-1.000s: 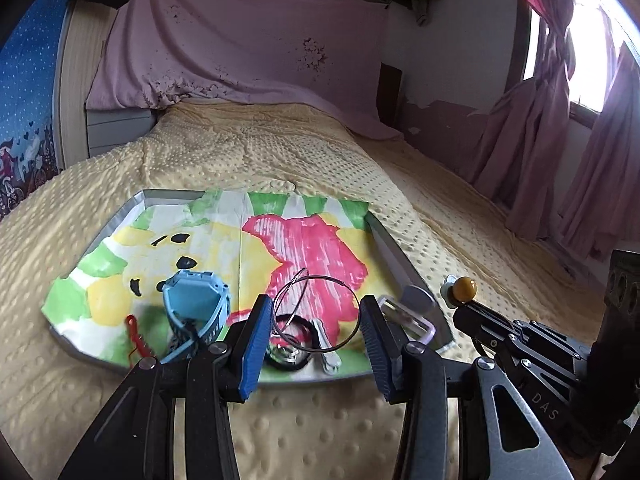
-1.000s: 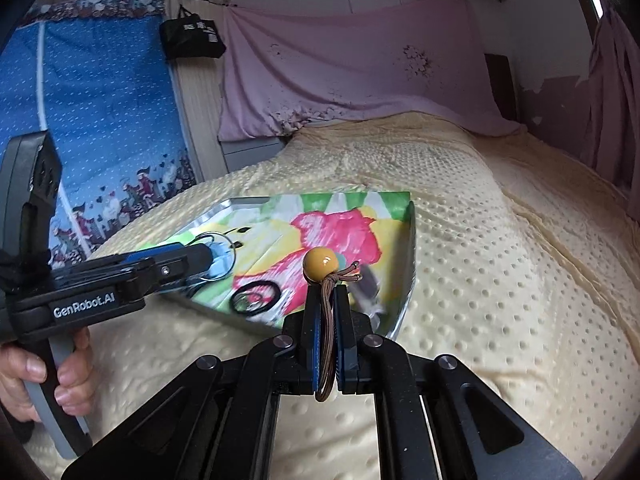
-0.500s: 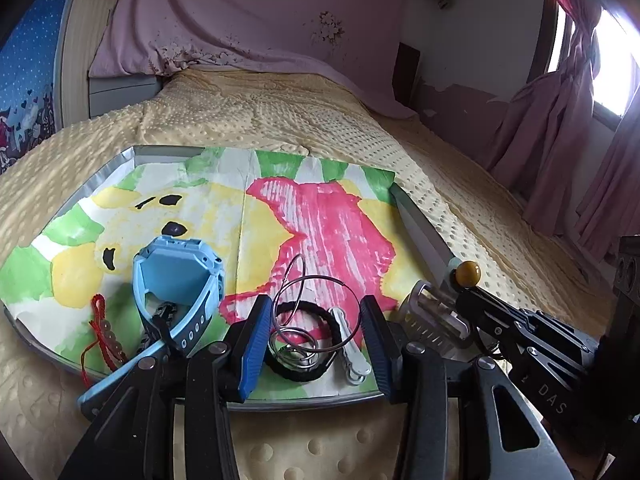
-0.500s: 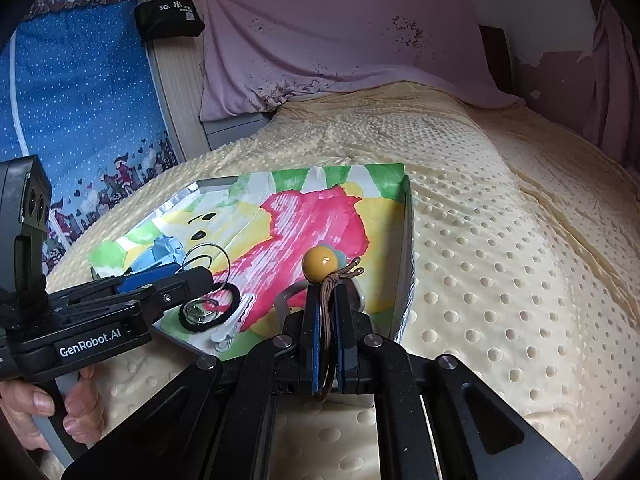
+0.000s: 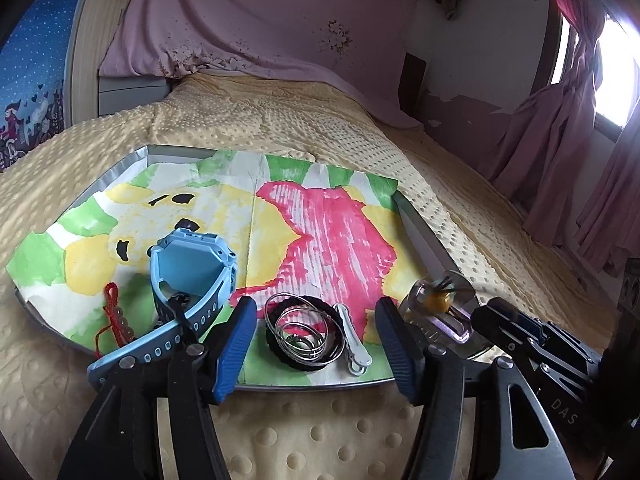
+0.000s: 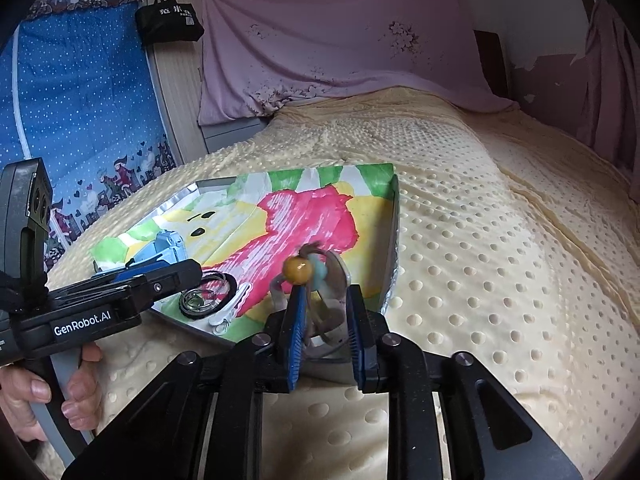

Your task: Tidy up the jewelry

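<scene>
Left gripper [image 5: 316, 340] is opening, its jaws straddling wire hoops [image 5: 302, 330] and a black band [image 5: 280, 350] at the tray's [image 5: 424, 236] near edge, touching neither; a blue watch [image 5: 192, 270] lies toward the left.

Right gripper [image 6: 325, 334] is opening too, its pads clear of the amber bead [image 6: 297, 269], which hangs over a clear box [image 6: 332, 280] in the tray's near right corner.

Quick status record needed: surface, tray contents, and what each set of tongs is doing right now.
surface: yellow dotted blanket on a bed
tray: lined with painted paper
in tray: blue watch, red cord bracelet, wire rings on black hair tie, white clip
left tongs: opening, nothing gripped, over the rings
right tongs: opening, amber bead charm above the clear case
</scene>
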`<state>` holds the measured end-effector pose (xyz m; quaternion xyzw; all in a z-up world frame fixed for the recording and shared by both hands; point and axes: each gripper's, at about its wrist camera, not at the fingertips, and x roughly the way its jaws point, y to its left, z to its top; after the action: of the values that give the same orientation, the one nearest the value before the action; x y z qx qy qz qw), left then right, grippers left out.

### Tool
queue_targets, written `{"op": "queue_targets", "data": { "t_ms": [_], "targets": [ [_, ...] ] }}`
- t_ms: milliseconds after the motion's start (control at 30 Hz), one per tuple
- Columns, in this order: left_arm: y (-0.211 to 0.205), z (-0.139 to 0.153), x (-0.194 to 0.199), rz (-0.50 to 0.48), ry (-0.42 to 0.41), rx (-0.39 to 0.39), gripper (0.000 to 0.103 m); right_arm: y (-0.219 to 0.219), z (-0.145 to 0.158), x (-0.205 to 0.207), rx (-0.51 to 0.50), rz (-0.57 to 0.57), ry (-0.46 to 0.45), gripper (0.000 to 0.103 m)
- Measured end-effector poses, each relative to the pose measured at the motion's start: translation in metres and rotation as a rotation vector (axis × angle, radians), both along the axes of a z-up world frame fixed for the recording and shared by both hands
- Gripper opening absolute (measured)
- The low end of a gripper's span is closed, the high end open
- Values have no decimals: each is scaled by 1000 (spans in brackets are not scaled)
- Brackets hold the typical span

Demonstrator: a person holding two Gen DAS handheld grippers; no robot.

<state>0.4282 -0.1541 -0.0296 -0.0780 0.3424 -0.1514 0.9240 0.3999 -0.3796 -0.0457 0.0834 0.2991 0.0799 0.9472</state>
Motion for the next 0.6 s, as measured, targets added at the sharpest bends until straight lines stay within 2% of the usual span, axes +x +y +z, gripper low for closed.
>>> {"op": "queue_targets", "data": {
  "t_ms": [67,200,333,400,600],
  "targets": [
    [2,3,-5,11,-13,-4,66,-2,1,-5,-1,-7,-10,32],
    [5,11,-16,24,-43,-15,74,-7,7,-17,1,-26,-35,35],
    [8,24,-35,39,-87,-19,80,-12,14,-32,7,-46,-57,48],
    [11,31,-45,49,-109,-14,90,-13,20,-42,13,-49,-73,50],
    [24,53,-88,88,-183,-4,101,-12,45,-83,16,-70,-154,70]
  ]
}}
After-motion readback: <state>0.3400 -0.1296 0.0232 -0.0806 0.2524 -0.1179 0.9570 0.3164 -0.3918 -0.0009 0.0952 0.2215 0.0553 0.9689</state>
